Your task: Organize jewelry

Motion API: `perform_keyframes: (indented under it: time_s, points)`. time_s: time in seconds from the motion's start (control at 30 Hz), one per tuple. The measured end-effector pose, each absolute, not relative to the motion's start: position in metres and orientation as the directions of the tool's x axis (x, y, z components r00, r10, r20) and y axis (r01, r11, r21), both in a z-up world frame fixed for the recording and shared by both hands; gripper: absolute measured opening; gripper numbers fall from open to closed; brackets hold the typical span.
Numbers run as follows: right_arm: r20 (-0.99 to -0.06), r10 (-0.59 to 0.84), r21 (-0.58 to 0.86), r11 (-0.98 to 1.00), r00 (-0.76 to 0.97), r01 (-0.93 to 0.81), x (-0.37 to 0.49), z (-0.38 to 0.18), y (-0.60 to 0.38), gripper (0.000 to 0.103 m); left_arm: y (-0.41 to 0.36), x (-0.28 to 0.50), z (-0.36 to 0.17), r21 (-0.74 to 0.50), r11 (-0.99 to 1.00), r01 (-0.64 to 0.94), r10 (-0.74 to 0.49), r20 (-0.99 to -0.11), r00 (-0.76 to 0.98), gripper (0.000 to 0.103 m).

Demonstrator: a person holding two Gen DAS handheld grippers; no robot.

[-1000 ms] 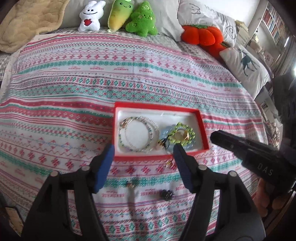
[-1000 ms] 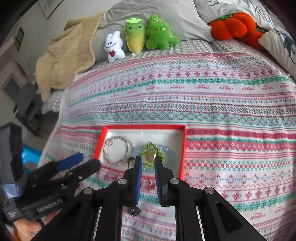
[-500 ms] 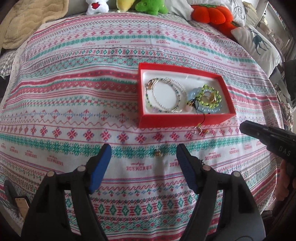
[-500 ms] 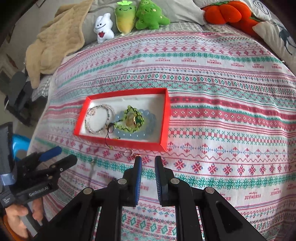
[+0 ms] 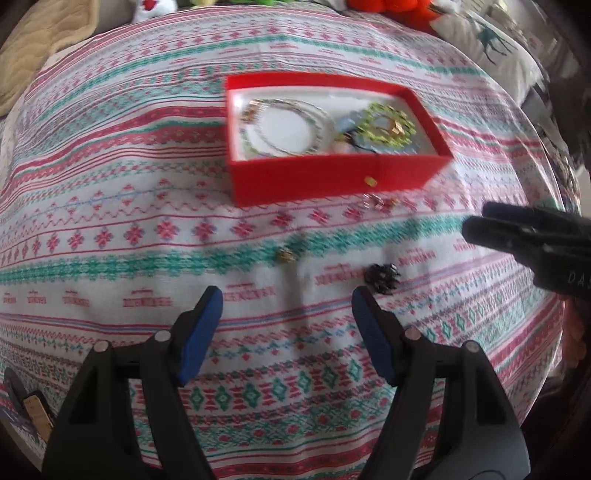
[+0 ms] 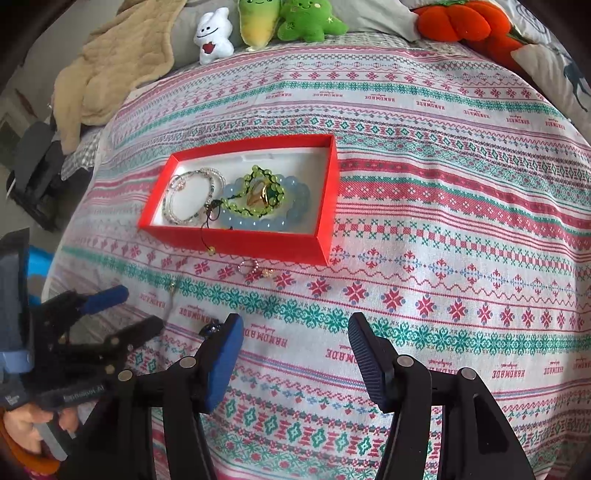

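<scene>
Three plush toys (image 6: 269,27) and an orange pumpkin cushion (image 6: 461,22) line the far edge of the patterned bedspread (image 6: 443,221), well beyond the red box (image 6: 258,243). Nothing covers the box. Inside it lie thin beaded bracelets (image 6: 192,199), a pale blue bead bracelet (image 6: 273,218) and a green bead string (image 6: 258,192) round a gold ring. Just in front of the box lie small earrings (image 6: 255,269); nearer still, a gold stud (image 5: 285,254) and a black trinket (image 5: 380,277). The left gripper (image 5: 286,321) is spread wide and empty. The right gripper (image 6: 295,354) is opening, nothing between its jaws.
</scene>
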State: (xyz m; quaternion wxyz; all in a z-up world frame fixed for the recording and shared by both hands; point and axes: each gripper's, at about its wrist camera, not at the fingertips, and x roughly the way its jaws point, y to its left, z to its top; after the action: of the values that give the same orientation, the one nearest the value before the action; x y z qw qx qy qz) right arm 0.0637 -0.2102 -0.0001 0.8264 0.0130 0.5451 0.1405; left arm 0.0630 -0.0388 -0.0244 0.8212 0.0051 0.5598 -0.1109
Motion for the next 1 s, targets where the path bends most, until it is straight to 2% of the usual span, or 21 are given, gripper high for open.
perform_keyframes:
  time_s: [0.2, 0.5, 0.6, 0.7, 1.0]
  points:
    - [-0.914, 0.210, 0.146, 0.968, 0.346, -0.204, 0.059, -0.009, -0.216, 0.066, -0.074, 0.057, -0.029, -0.111, 0.943, 0.314, -0.218, -0.918, 0.331, 0.071]
    - [-0.923, 0.191, 0.138, 0.975, 0.334, -0.175, 0.055, -0.018, -0.230, 0.067, -0.105, 0.061, -0.036, -0.063, 0.907, 0.417, -0.230, -0.903, 0.363, 0.051]
    - [-0.925, 0.191, 0.140, 0.975, 0.328, -0.173, 0.054, -0.018, -0.234, 0.067, -0.113, 0.067, -0.040, -0.056, 0.906, 0.420, -0.225, -0.903, 0.365, 0.042]
    - [-0.927, 0.191, 0.141, 0.975, 0.324, -0.171, 0.053, -0.018, -0.238, 0.067, -0.113, 0.066, -0.043, -0.043, 0.907, 0.420, -0.213, -0.905, 0.367, 0.027]
    - [-0.927, 0.191, 0.138, 0.974, 0.323, -0.181, 0.051, -0.016, -0.235, 0.067, -0.094, 0.069, -0.029, -0.070, 0.940, 0.334, -0.201, -0.904, 0.376, 0.026]
